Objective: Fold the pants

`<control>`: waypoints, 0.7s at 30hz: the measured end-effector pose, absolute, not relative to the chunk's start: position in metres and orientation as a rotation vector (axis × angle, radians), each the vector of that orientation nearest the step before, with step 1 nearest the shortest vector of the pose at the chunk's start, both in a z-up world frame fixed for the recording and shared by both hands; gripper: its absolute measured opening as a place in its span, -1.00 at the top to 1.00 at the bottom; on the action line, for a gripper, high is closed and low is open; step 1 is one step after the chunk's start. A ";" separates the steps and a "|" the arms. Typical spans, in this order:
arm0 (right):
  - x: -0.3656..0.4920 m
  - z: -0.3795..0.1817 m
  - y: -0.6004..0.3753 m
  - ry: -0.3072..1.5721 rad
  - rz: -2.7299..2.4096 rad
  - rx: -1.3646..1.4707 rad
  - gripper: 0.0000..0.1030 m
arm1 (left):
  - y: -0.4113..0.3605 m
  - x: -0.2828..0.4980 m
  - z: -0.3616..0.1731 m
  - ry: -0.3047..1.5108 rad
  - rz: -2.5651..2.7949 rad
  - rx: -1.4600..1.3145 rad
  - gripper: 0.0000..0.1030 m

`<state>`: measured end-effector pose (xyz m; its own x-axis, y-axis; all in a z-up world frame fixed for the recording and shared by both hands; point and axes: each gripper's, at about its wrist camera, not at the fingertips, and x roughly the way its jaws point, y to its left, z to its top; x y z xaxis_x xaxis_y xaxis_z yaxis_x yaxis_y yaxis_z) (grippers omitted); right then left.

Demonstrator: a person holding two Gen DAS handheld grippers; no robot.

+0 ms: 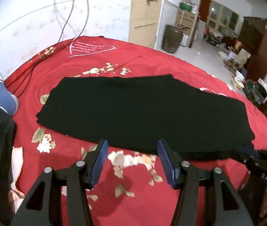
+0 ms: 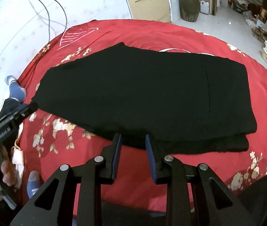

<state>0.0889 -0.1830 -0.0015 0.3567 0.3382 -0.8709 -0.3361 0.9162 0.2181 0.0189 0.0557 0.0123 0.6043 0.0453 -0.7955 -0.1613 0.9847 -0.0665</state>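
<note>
Pants point(image 2: 139, 94), black and folded, lie flat across the red floral bedspread point(image 1: 152, 60). We hold our left gripper point(image 1: 132, 146) at their near edge, jaws wide apart and empty; our right gripper point(image 2: 133, 141) hangs there too, jaws narrowly apart, gripping nothing.

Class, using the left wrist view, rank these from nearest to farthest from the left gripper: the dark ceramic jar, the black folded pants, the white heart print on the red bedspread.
1. Black folded pants, just beyond the left gripper.
2. White heart print, far-left on bedspread.
3. Dark ceramic jar, on floor behind bed.
</note>
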 end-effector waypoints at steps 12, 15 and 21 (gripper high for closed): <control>0.064 0.001 -0.170 1.082 0.483 -0.064 0.24 | 0.046 0.007 0.014 0.906 0.093 -0.146 -0.13; 0.065 0.000 -0.164 1.080 0.487 -0.077 0.24 | 0.048 0.008 0.011 0.913 0.096 -0.156 -0.13; 0.067 -0.006 -0.157 1.080 0.480 -0.103 0.24 | 0.048 0.012 0.006 0.922 0.095 -0.152 -0.13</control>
<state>0.0671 -0.1565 -0.0059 0.3799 0.3258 -0.8658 -0.4245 0.8929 0.1497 0.0116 0.0485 0.0056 0.6010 0.0165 -0.7991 -0.1464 0.9851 -0.0898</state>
